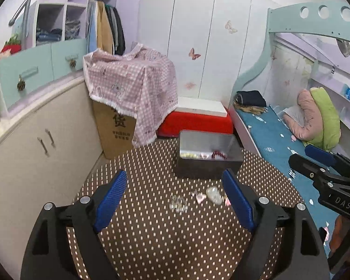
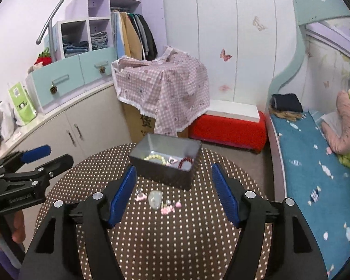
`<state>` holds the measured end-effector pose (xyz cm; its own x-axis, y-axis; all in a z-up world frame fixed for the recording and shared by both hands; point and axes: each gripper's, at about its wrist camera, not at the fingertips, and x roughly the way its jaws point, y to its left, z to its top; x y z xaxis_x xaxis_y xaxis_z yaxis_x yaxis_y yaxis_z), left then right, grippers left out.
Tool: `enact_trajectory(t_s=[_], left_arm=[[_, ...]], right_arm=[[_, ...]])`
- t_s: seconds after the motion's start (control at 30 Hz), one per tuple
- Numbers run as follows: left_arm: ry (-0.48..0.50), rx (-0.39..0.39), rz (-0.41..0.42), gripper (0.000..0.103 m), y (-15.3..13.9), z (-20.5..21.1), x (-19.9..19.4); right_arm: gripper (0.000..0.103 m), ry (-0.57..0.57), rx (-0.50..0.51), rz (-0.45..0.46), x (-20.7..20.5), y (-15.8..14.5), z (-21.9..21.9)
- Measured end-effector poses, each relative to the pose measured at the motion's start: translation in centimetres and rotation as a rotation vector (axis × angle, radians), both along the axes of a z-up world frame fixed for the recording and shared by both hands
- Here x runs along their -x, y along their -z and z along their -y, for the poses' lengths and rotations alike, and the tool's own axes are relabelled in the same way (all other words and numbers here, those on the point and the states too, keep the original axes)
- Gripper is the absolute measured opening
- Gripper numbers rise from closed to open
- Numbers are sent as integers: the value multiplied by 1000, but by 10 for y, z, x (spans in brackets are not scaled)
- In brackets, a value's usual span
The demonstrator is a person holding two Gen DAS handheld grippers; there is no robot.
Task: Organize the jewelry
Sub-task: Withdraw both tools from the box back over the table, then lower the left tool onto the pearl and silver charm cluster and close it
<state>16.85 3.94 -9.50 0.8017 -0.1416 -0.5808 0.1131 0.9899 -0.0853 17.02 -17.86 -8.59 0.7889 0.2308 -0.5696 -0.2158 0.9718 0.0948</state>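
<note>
both grippers (image 1: 175, 200) (image 2: 173, 193) wide open (nothing held)

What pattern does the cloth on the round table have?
The tablecloth is brown with small white dots in regular rows. The right wrist view shows it best.

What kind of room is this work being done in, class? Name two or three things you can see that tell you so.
Most likely a child's bedroom. A bunk bed with a blue fish-print mattress stands on one side, clothes hang in an open wardrobe, and butterfly stickers dot the wardrobe doors.
</note>
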Motion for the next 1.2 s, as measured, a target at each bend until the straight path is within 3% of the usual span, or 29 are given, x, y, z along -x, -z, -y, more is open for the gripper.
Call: enact_trajectory(t_s=[0.3,0.63,1.0,1.07,1.1,1.2], left_arm=[[-30,-18,-94,81,45,-10,-7],[-71,-9,-215,81,101,10,-40],[-102,-29,-283,79,125,20,-73],[-105,-40,-293,75,127,20,-77],[-104,-55,-309,64,130,21,-82],[-102,-77,-328,58,135,23,-87]], right_arm=[[65,24,4,-98,-8,46,7],[65,18,6,-213,-33,101,15],[65,-6,-37,-283,-62,136,20],[65,-14,-46,-286,-65,138,20],[65,-16,-48,-286,-65,138,19],[65,-28,-58,-285,-66,138,19]])
